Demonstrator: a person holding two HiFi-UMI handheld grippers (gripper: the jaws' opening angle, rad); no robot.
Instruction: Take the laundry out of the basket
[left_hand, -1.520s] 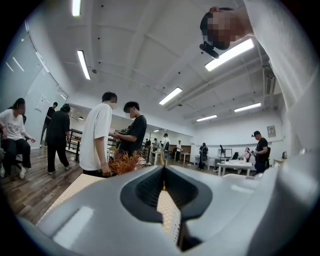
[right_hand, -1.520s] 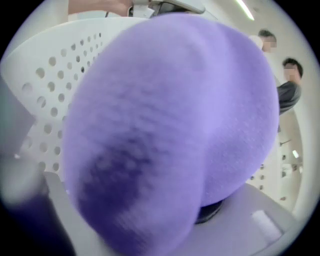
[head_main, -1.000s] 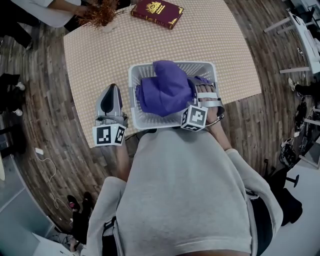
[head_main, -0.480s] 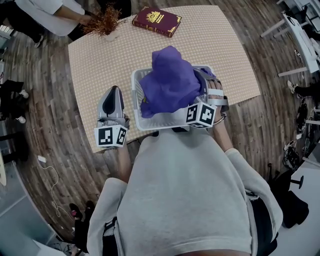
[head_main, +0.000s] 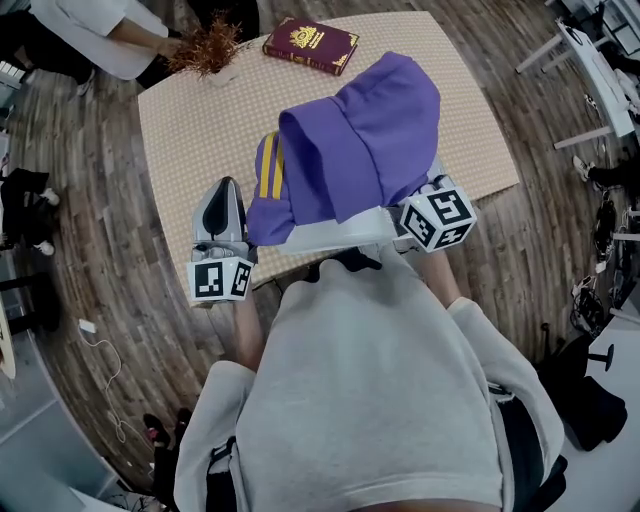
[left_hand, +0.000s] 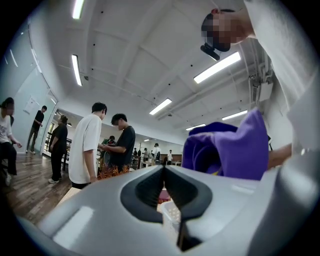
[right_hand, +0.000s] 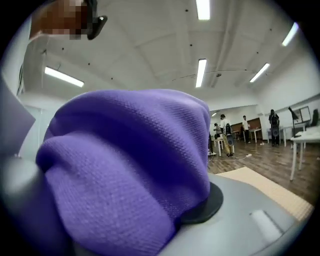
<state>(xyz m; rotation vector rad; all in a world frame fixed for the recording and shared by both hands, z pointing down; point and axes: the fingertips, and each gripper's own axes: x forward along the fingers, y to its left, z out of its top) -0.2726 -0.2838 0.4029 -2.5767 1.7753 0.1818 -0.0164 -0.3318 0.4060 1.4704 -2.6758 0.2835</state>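
- The step in hand is the lift-out: the right gripper (head_main: 432, 215), at centre right of the head view, holds the purple garment (head_main: 350, 140) up over the white basket (head_main: 335, 235).
- Its fingers (right_hand: 206, 206) are clamped on a thick fold of that cloth. In the right gripper view the purple knit fills the space between them and bulges over the dark pad.
- The garment hangs as a broad bunch across the middle of the head view and hides nearly all of the basket. Only a strip of the near rim shows below it.
- A lower flap with yellow stripes (head_main: 267, 178) droops at centre left, toward the left gripper. Whether any cloth still touches the basket cannot be told from here.
- The left gripper (head_main: 222, 185) sits just beside the basket, at the left of the frame. Its fingers are together and hold nothing; its own view shows them meeting in a thin line, with the basket's lattice wall beyond.
- The basket stands on the table (head_main: 190, 120), covered in a tan checked cloth, near its lower edge.
- A red book (head_main: 310, 45) and a dried plant (head_main: 205, 45) lie well apart from it at the upper edge.
- Next, I judge, the garment must clear the rim fully and be carried sideways to bare table. The free gripper could steady the basket or gather the trailing striped flap.
- Whether more laundry lies underneath is hidden.
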